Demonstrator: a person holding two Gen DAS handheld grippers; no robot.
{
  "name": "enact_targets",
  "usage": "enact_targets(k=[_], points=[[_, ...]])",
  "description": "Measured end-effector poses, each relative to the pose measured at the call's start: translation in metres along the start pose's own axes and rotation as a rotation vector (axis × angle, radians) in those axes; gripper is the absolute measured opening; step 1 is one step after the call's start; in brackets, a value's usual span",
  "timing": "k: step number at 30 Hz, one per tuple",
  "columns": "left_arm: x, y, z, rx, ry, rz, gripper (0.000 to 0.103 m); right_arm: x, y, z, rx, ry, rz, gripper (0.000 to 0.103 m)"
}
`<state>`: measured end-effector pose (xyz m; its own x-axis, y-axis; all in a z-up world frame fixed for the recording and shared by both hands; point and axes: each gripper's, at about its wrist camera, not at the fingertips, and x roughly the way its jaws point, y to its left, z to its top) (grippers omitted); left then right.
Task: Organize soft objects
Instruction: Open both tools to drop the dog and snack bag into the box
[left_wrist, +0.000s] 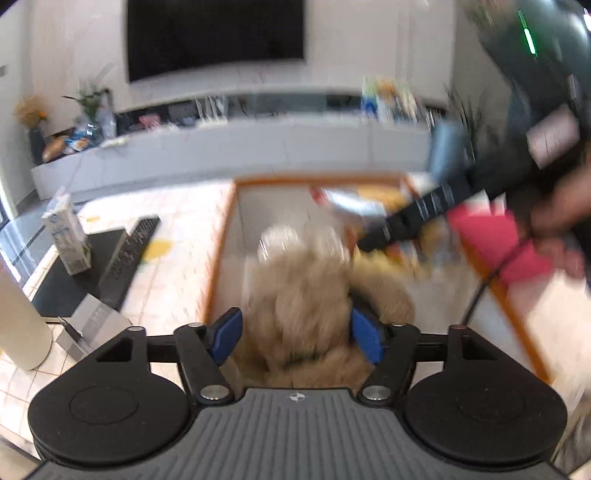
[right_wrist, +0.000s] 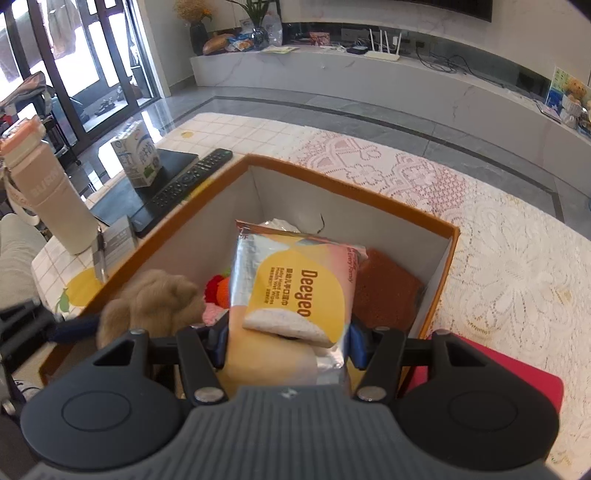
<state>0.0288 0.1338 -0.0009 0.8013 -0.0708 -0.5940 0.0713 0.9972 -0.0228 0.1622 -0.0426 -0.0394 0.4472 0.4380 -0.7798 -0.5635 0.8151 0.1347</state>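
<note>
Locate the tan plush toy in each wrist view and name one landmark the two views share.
Left wrist view: the tan plush toy fills the lower centre, blurred, between the left gripper's blue pads, over the box.
Right wrist view: the same toy sits lower left, just inside the box's left wall.
Shared landmark: the orange-rimmed box; the black remote control lies left of it in both.

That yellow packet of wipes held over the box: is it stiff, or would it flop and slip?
The wipes packet probably flops a little: its foil edges crinkle beside the right gripper. The glossy wrapper looks slippery, so a light squeeze might let it slide. It seems soft and not fragile, likely landing harmlessly in the box.
</note>
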Motion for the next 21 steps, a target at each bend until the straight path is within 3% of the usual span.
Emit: enact_targets(k=[4,7,11,15,17,19,21], points=[[-0.026,0.018,0.005,-0.141,-0.161,-0.042,0.095,-0.002,-0.004,0.004,0.014,-0.004,-0.014,0.058],[-0.037,0.016,0.003,-0.13,-0.288,-0.011,0.098,0.004,-0.005,0.004,0.021,0.008,-0.008,0.058],[-0.035,0.003,0.008,-0.06,-0.288,0.054,0.098,0.016,-0.004,0.005,0.027,0.023,-0.035,0.058],[-0.042,-0.006,0.01,-0.021,-0.342,0.116,0.098,0.026,0.002,0.004,-0.012,0.005,-0.125,0.059],[-0.042,-0.009,0.009,-0.006,-0.349,0.134,0.098,0.029,0.003,0.003,-0.01,0.007,-0.129,0.06],[-0.04,-0.013,0.011,-0.008,-0.345,0.163,0.098,0.029,0.002,0.003,0.012,0.003,-0.115,0.069],[-0.037,-0.014,0.012,-0.01,-0.344,0.192,0.098,0.021,0.003,0.003,0.022,-0.039,-0.124,0.095]])
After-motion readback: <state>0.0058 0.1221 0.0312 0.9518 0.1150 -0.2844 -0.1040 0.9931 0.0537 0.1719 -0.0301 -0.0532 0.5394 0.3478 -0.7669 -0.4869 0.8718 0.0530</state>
